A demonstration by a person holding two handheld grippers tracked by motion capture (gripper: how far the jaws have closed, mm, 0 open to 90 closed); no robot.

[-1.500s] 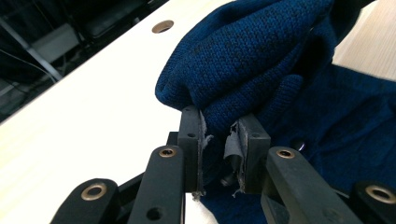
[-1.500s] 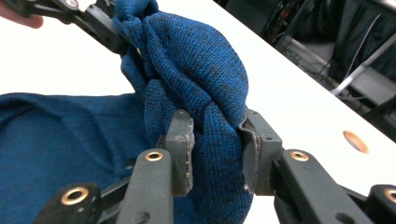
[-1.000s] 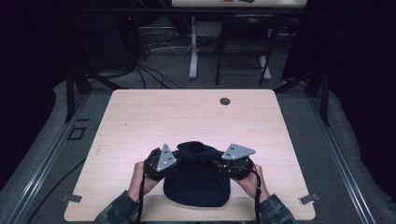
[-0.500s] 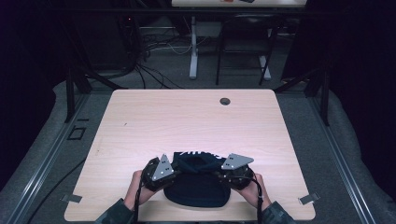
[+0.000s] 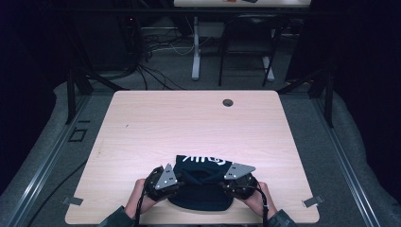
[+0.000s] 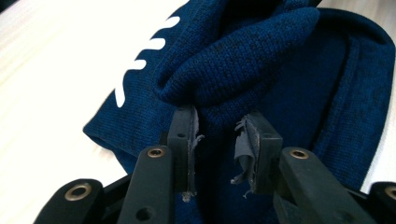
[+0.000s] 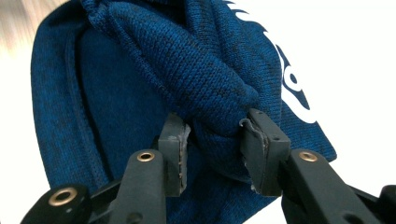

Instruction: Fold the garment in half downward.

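Currently: light wood table (image 5: 142, 127), dark blue knit garment (image 5: 201, 184) lying at the near edge, roughly centre. White lettering (image 5: 205, 160) runs across its far part. Small round hole (image 5: 228, 102) in the tabletop near the far edge, well apart from the fabric.

Left side: person's left hand (image 5: 137, 196) comes in from the near edge holding the left gripper (image 5: 172, 184), grey three-cornered plate (image 5: 166, 177) on top. It sits at the garment's left edge. In the left gripper view the jaws stand partly apart with a bunched fold of the knit between them; left pad (image 6: 191, 135) touches the fabric, right pad (image 6: 243, 144) looks frayed and is at the fold's edge. So clamped on a fold, loosely by the look. White stitch-like marks (image 6: 140, 60) show to the left of the fold, table beyond.

Right side: right hand (image 5: 257, 198) holds the right gripper (image 5: 226, 185) at the garment's right edge, its plate (image 5: 239, 170) tilted. In the right gripper view the jaws are closed around a thick rolled fold, both pads (image 7: 177, 140) pressing into the knit. White lettering visible on the fabric to the right of that fold.

Both held folds are lifted slightly above the flat layer underneath. Floor around the table is dark with cables (image 5: 156, 47) at the far side.
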